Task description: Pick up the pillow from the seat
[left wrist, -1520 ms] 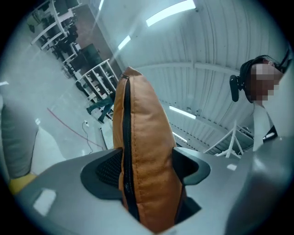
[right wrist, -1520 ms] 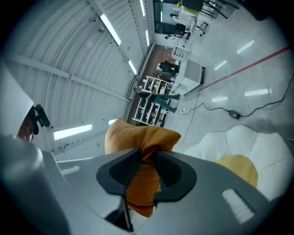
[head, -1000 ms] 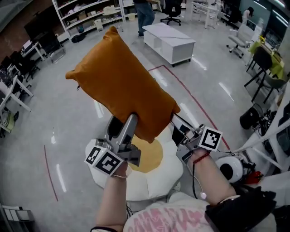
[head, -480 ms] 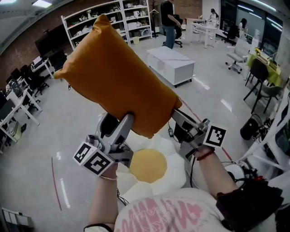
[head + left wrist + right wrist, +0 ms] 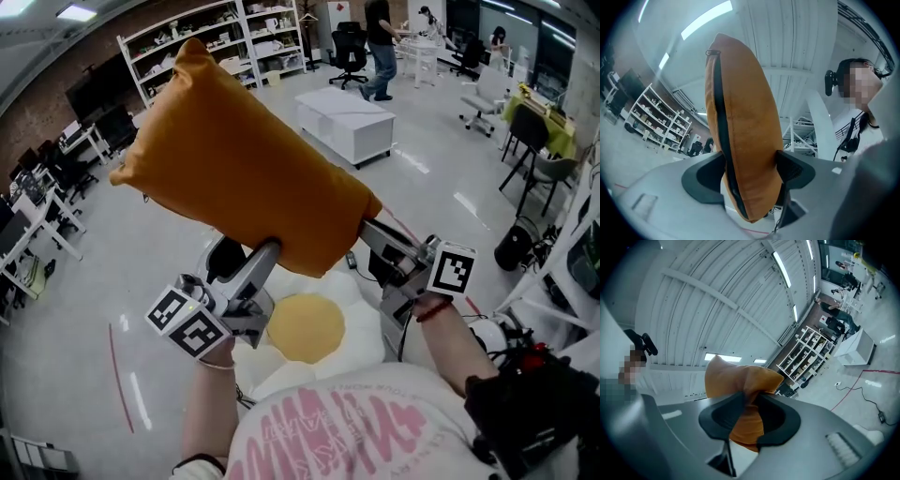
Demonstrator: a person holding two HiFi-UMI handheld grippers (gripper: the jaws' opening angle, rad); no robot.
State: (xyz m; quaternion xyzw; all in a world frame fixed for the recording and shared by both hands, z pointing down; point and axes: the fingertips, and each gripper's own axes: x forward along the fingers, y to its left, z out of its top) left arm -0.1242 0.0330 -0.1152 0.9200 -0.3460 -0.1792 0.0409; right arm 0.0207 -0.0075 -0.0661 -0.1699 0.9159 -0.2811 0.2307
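An orange-brown pillow (image 5: 239,159) is held up in the air over the white egg-shaped seat (image 5: 366,333) with its yellow round centre (image 5: 305,328). My left gripper (image 5: 272,246) is shut on the pillow's lower edge; in the left gripper view the thick pillow (image 5: 745,150) bulges between the two dark pads, zip seam on the left. My right gripper (image 5: 367,228) is shut on the pillow's lower right corner; in the right gripper view the pinched pillow cloth (image 5: 749,401) is squeezed between its pads. Both grippers tilt upward.
A white low table (image 5: 345,117) stands on the grey floor beyond the pillow. White shelves (image 5: 202,37) line the back wall. Desks and office chairs (image 5: 534,141) stand at the right and left edges. A person (image 5: 382,47) walks at the back. Red tape marks the floor.
Both grippers have lifted the pillow higher and further from the seat. The yellow seat centre, partly hidden before, now shows whole below the pillow. The person at the back has walked right.
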